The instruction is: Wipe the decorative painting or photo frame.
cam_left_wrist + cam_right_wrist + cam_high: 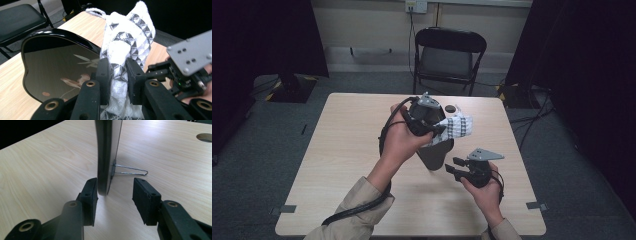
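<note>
Landmark taken as the black lacquered plaque (435,152), stood upright on a wire stand (130,170) near the middle of the light wooden table (337,150)

Left gripper (432,127) is held raised just above and left of the plaque. Its pads (103,75) are pressed together on a white cloth with a black triangle pattern (127,42); the cloth is pinched at a bunched part and the rest is seen standing up beyond the jaws. In the high view the cloth (454,127) is seen spread out to the right of the gripper, over the plaque's top edge; contact between cloth and plaque cannot be told

In the left gripper view the plaque's glossy face (57,67) is seen left of the cloth, with a pale leaf motif on it

Right gripper (453,167) is held low, just right of the plaque's lower edge. Its jaws are spread, with the plaque's edge (106,157) between them: the left pad (90,195) is just beside or touching the edge, the other pad stands apart, so nothing is gripped

A black folding chair (449,55) is seen beyond the table, behind the plaque
</note>
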`<act>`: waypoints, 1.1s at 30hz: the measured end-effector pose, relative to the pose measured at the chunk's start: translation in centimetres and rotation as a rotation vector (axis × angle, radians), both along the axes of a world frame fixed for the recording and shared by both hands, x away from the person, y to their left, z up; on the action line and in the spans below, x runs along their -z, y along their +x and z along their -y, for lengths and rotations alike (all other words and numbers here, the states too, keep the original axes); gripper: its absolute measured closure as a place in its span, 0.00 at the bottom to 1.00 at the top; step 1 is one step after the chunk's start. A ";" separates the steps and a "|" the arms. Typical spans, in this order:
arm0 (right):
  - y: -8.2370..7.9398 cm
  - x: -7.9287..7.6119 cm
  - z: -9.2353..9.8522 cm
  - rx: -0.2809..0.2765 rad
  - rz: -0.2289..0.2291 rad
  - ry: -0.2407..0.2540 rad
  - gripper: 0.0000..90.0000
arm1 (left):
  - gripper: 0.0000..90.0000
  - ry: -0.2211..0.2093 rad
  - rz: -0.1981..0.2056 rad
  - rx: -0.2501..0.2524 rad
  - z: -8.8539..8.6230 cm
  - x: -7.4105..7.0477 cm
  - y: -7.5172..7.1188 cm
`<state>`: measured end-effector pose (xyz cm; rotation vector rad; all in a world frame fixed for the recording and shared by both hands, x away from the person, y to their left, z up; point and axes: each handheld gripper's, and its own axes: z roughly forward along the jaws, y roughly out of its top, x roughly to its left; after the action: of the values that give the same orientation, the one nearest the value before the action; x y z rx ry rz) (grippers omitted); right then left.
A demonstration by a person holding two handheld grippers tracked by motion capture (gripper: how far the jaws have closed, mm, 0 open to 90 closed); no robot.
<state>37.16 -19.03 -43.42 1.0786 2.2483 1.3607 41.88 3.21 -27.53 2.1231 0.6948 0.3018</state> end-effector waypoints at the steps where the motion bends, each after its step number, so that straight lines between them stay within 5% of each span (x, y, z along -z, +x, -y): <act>1: 0.0 0.0 -0.1 -0.004 -0.001 0.000 0.62 | 0.83 -0.002 0.002 -0.008 0.0 -0.1 0.2; 13: 0.0 0.4 -1.8 -0.030 0.008 -0.010 0.63 | 0.83 -0.006 0.025 -0.053 -0.5 -0.9 1.0; 33: 0.1 -0.1 -2.5 0.020 0.022 -0.019 0.86 | 0.83 -0.003 0.031 -0.057 0.0 -1.1 1.5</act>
<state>37.27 -16.55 -43.30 1.0723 2.2241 1.3342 43.34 3.18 -26.43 2.0939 0.7383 0.3637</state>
